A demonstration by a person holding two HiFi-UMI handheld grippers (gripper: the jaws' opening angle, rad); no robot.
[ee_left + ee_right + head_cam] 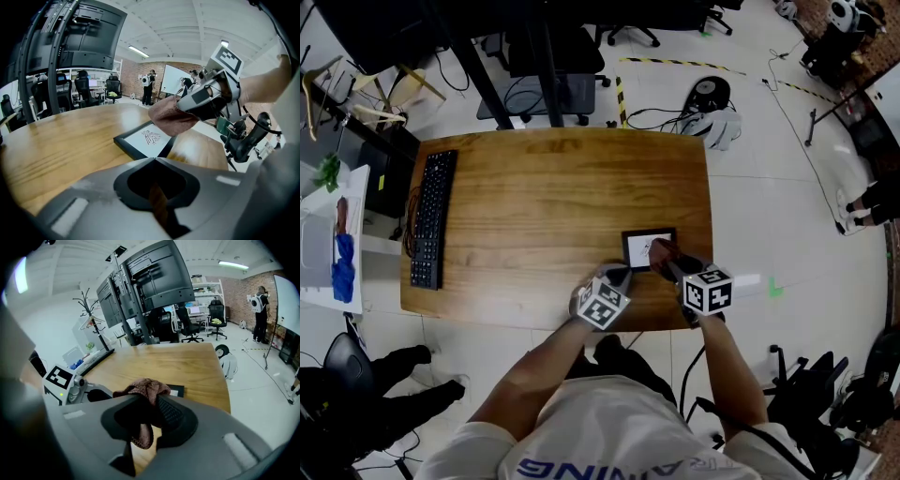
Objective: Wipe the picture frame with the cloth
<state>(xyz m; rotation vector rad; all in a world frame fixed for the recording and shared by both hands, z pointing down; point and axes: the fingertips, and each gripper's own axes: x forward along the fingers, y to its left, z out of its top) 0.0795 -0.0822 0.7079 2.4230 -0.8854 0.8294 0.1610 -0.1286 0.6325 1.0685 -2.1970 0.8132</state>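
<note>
Across the middle of the head view lies the wooden bench (534,187), its long side running left to right. A black keyboard (431,217) sits along the bench's left end, turned lengthwise from the far edge toward the near edge.

At the bottom of the view the person's white shirt (609,441) carries blue print. Only the letters "NING" can be read, and the rest is cut off or folded away.

Toward the lower right of the bench, close to its near edge, the picture frame (642,248) lies flat on its back. It is black-rimmed with a white sheet bearing a thin line drawing, and no writing on it can be made out. Its long axis runs left to right, parallel with the near edge.

A reddish-brown cloth (661,255) rests bunched on the right part of the frame, over the right rim. The right tool (668,262) is clamped on this cloth, which bulges above its jaws and hangs down between them in the right gripper view.

The left tool (617,277) has its jaws drawn together with nothing between them. Its tips sit at the frame's near left corner, though whether they touch it cannot be told.

Each tool's cube shows black-and-white square markers and no lettering.
</note>
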